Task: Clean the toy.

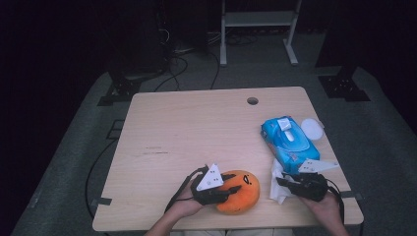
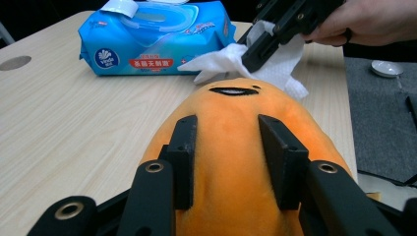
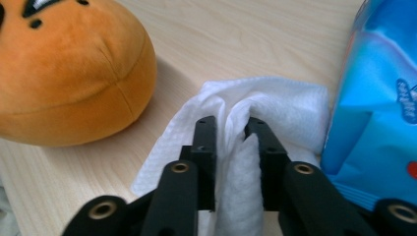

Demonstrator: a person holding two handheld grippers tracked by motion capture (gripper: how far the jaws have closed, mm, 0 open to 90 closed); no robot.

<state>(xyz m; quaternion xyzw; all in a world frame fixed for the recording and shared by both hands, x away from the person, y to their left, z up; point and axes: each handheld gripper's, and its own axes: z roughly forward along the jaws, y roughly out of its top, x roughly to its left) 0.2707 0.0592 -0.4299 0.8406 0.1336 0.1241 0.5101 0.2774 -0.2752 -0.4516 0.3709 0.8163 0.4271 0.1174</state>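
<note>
We see a pale wooden bench (image 1: 196, 128) with a round cable hole (image 1: 253, 101) near its far edge, and beyond it a grey floor with cables and the legs of a white frame (image 1: 258, 29). On the bench's right side lies a blue pack of wet wipes (image 1: 289, 143) with its white flap lid raised, and a white round lid (image 1: 312, 129) sits just beside the pack at its far right. Near the front edge rests an orange plush toy (image 1: 240, 191) with a small drawn face; our left claw (image 2: 231, 147) has its jaws set around the toy's body, pressing its sides. Between the toy and the pack lies a crumpled white wipe (image 3: 275, 110), its far edge touching the pack. Our right claw (image 3: 231, 130) has its jaws drawn narrow on a fold of that wipe, just beside the toy, and in the left gripper view it stands right behind the toy's face.
</note>
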